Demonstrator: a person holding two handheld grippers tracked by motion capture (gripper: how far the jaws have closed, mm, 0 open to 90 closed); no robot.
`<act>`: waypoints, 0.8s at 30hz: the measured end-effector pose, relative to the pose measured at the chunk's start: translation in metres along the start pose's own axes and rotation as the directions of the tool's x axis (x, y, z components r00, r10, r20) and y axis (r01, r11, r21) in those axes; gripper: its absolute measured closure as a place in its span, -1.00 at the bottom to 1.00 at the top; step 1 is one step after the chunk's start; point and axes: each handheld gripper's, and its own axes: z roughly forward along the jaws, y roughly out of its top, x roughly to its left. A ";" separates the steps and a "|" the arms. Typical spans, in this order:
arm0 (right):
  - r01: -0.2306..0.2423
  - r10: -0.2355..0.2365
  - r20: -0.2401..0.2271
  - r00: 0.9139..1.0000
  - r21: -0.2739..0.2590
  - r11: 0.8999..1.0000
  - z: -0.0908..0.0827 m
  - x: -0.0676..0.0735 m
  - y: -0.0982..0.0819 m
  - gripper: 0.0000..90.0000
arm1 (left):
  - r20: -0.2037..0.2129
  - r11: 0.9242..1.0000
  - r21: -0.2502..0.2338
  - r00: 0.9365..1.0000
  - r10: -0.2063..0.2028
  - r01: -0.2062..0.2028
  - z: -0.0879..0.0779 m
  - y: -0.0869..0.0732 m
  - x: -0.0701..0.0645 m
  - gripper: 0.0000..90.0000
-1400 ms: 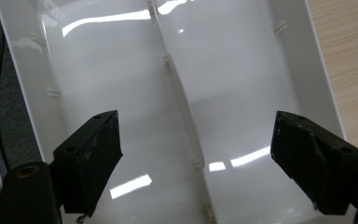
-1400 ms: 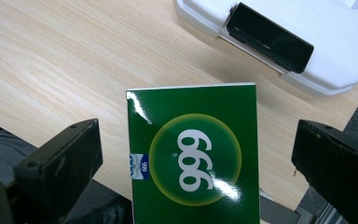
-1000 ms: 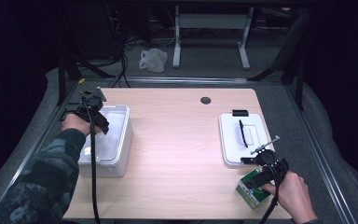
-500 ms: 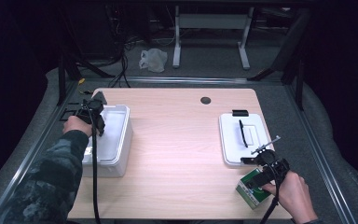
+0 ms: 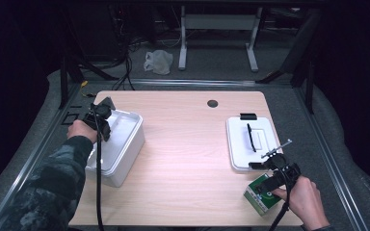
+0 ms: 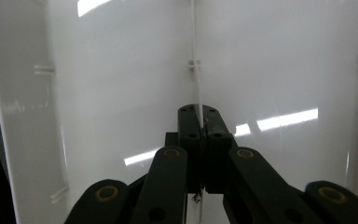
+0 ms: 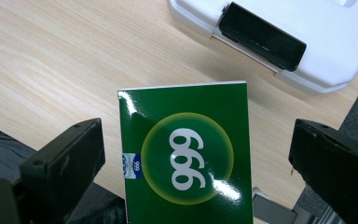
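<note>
A white plastic bin (image 5: 125, 144) stands at the table's left. My left gripper (image 5: 101, 121) is at its far left rim. In the left gripper view its jaws have just been closing and now stand together, pads (image 6: 189, 126) pinching a thin white edge of the bin (image 6: 98, 93). A green box marked 999 (image 7: 186, 163) stands near the front right corner (image 5: 260, 195). My right gripper (image 7: 196, 158) is open, one jaw on either side of the box with a gap on both sides. The right gripper (image 5: 275, 175) hovers just over the box.
A white lid (image 5: 250, 142) with a black handle and a black latch (image 7: 263, 35) lies at the right, just beyond the green box. A round cable hole (image 5: 212, 103) sits near the table's far edge. Cables trail from both grippers toward the front edge.
The left hand has shifted slightly at the bin's far left rim. The right hand and the green box have stayed put.
</note>
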 end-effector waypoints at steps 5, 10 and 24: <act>-0.002 0.002 -0.004 1.000 -0.005 1.000 0.000 -0.002 -0.001 -0.93 | 0.010 0.993 -0.002 0.993 0.117 -0.117 -0.001 0.004 -0.017 0.98; -0.002 0.001 -0.011 1.000 -0.008 1.000 -0.002 -0.003 -0.001 -0.93 | 0.046 0.959 -0.014 0.958 0.285 -0.284 -0.004 0.006 -0.040 0.99; 0.011 -0.011 -0.024 1.000 -0.013 1.000 -0.003 -0.001 -0.001 -0.93 | 0.070 0.776 -0.084 0.773 0.631 -0.625 -0.009 0.009 -0.105 0.98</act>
